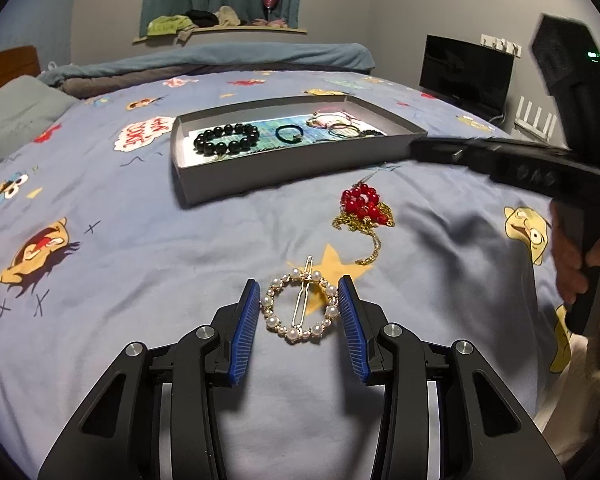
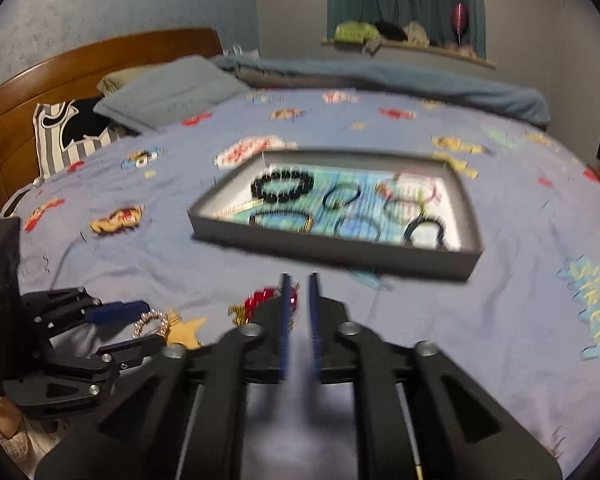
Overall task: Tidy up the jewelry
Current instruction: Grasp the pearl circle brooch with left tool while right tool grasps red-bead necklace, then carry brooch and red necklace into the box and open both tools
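A round pearl hair clip (image 1: 300, 306) lies on the blue cartoon bedsheet between the blue pads of my open left gripper (image 1: 299, 288); the pads flank it on both sides and do not press it. Beyond it lies a red bead piece with a gold chain (image 1: 363, 211). A grey tray (image 1: 284, 168) further back holds a black bead bracelet (image 1: 226, 139) and several hair ties. My right gripper (image 2: 300, 280) hovers above the sheet in front of the tray (image 2: 340, 248), jaws nearly closed with a narrow gap, nothing between them. The red beads (image 2: 266, 298) sit just left of its fingers.
The right gripper's body (image 1: 540, 168) reaches across the right side of the left wrist view. The left gripper (image 2: 112, 320) and pearl clip (image 2: 152, 322) show at lower left of the right wrist view. Pillows (image 2: 168, 88) and a wooden headboard (image 2: 80, 64) lie at the far left.
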A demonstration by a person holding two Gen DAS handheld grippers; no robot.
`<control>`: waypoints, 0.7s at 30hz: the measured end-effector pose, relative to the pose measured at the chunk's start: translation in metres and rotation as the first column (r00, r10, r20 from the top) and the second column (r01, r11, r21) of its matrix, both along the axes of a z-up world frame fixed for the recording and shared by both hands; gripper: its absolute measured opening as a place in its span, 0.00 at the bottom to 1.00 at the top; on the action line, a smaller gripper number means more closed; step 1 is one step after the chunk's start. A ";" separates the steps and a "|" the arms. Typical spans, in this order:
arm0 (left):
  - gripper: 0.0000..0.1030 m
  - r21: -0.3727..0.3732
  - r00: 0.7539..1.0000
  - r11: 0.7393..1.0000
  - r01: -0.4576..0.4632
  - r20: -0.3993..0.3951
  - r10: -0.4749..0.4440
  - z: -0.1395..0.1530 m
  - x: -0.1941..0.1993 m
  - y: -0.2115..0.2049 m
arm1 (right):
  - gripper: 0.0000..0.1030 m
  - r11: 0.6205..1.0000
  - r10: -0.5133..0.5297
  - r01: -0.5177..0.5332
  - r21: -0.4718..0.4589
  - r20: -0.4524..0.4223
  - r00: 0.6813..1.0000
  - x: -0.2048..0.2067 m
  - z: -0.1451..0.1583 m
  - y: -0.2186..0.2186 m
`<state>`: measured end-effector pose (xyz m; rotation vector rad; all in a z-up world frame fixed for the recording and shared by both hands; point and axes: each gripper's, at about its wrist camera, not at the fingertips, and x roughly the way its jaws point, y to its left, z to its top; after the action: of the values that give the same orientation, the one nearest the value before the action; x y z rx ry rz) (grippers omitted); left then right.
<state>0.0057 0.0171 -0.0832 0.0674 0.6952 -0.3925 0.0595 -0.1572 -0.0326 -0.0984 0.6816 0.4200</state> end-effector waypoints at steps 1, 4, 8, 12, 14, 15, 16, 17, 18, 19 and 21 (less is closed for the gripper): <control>0.41 0.011 1.000 1.000 0.003 0.003 -0.004 -0.001 0.000 -0.002 | 0.22 1.000 -0.001 0.001 -0.005 -0.013 1.000 0.003 -0.005 0.002; 0.41 0.028 1.000 1.000 0.011 0.006 -0.011 -0.002 -0.001 -0.006 | 0.36 1.000 -0.004 0.004 -0.007 -0.036 0.999 0.008 -0.016 0.007; 0.41 0.034 1.000 0.999 0.018 0.007 -0.018 -0.003 -0.001 -0.006 | 0.42 1.000 -0.004 0.004 0.001 -0.074 0.997 0.017 -0.025 0.015; 0.41 0.028 1.000 0.999 0.020 0.000 -0.020 -0.003 0.000 -0.005 | 0.45 1.000 0.003 -0.004 -0.002 -0.094 0.996 0.026 -0.032 0.024; 0.41 0.030 1.000 0.999 0.023 0.000 -0.023 -0.003 -0.001 -0.006 | 0.45 1.000 0.009 -0.010 -0.003 -0.103 0.995 0.030 -0.035 0.028; 0.41 0.031 1.000 0.999 0.024 0.000 -0.024 -0.003 0.000 -0.006 | 0.40 1.000 0.012 -0.012 -0.004 -0.106 0.994 0.031 -0.036 0.030; 0.41 0.032 1.000 0.999 0.027 0.000 -0.027 -0.003 -0.001 -0.006 | 0.25 1.000 0.015 -0.016 -0.008 -0.104 0.994 0.032 -0.038 0.032; 0.41 0.031 1.000 0.999 0.029 -0.001 -0.029 -0.004 -0.001 -0.006 | 0.25 1.000 0.015 -0.016 -0.017 -0.098 0.995 0.032 -0.038 0.034; 0.41 0.030 1.000 0.999 0.031 -0.001 -0.031 -0.003 0.000 -0.005 | 0.25 1.000 0.011 -0.013 -0.021 -0.089 0.996 0.031 -0.037 0.034; 0.41 0.026 0.999 0.999 0.032 -0.002 -0.032 -0.003 0.000 -0.005 | 0.25 1.000 0.010 -0.012 -0.024 -0.081 0.997 0.030 -0.036 0.035; 0.41 0.017 0.999 0.999 0.033 -0.005 -0.032 -0.003 -0.001 -0.004 | 0.25 0.999 0.009 -0.011 -0.035 -0.053 0.999 0.027 -0.032 0.036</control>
<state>0.0050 0.0136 -0.0858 0.0936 0.7028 -0.4181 0.0866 -0.1210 -0.0644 -0.1239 0.7408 0.4213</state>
